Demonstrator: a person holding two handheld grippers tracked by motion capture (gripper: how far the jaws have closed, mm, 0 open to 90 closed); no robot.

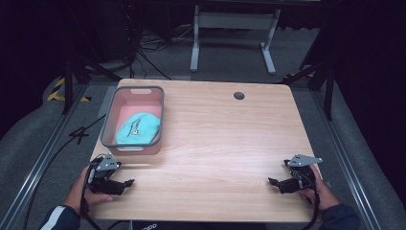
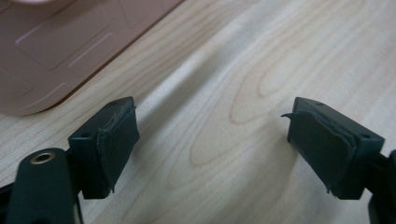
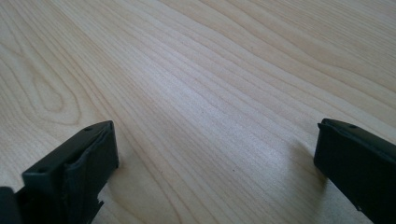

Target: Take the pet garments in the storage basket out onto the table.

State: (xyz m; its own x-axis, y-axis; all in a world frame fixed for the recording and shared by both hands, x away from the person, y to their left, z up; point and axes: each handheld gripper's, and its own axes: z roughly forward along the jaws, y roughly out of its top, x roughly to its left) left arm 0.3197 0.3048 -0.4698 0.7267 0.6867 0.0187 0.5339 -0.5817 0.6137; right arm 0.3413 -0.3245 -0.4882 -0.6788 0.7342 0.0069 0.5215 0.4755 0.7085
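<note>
On my wooden table (image 1: 215,143) there's a round cable hole (image 1: 239,95); beyond it, a white desk frame (image 1: 233,28) and floor cables (image 1: 148,52).

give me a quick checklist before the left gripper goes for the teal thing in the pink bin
1. Left gripper jaws open with nothing between them: ok, bare wood shows between them in the left gripper view.
2. Right gripper jaws open and empty: ok.
3. Teal pouch lying inside the pink bin: ok.
4. Path from the left gripper to the bin: ok, the bin sits just beyond it on the table, with nothing between.
5. Right gripper out of the way: ok, it rests at the table's far right near edge.
6. How soft or graspable the pouch is: cannot tell.
</note>
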